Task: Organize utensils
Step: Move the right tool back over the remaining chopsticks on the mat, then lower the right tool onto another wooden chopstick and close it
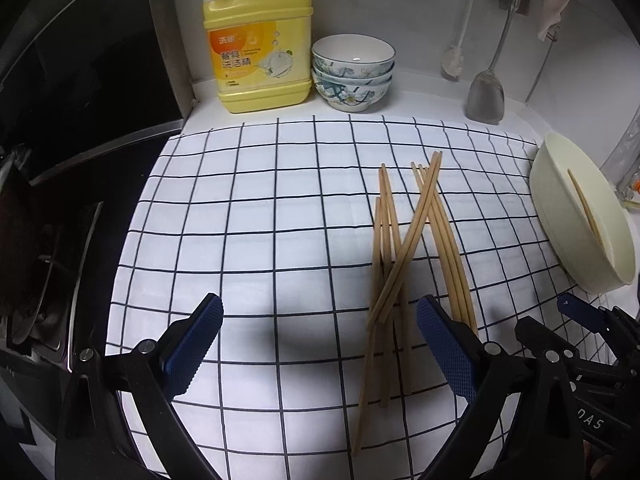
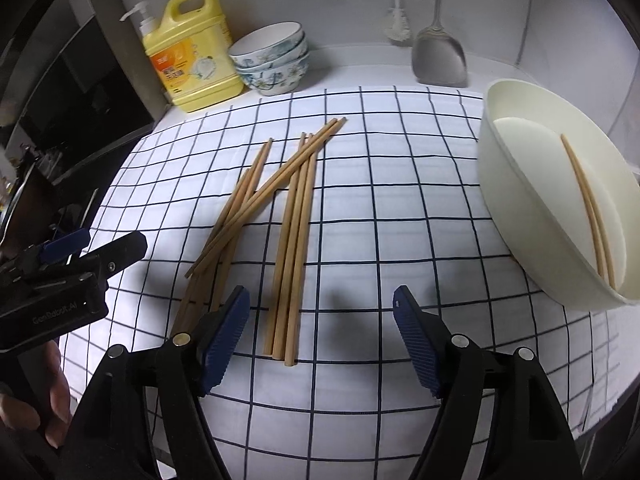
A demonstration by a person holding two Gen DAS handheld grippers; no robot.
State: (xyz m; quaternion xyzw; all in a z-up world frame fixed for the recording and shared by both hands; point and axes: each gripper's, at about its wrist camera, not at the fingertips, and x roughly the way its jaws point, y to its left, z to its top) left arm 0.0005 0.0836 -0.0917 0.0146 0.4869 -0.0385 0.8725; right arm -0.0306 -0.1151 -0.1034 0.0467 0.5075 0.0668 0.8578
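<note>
From my remote seat I counted nine loose chopsticks (image 2: 280, 208) on one checked cloth (image 2: 400, 200), two more chopsticks in one cream tub (image 2: 516, 184), three stacked bowls (image 2: 272, 64), one detergent jug (image 2: 192, 52), one spatula (image 2: 438, 52).

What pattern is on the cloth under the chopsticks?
White with a dark thin-lined grid check, on the cloth beneath the chopsticks; clearest in the right wrist view.

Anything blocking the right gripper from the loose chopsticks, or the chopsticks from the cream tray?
Nothing visible. The open right gripper hangs just above the near ends of the wooden chopsticks on the checked cloth. Only bare cloth lies between them and the cream oval tray, which already holds two chopsticks.
</note>
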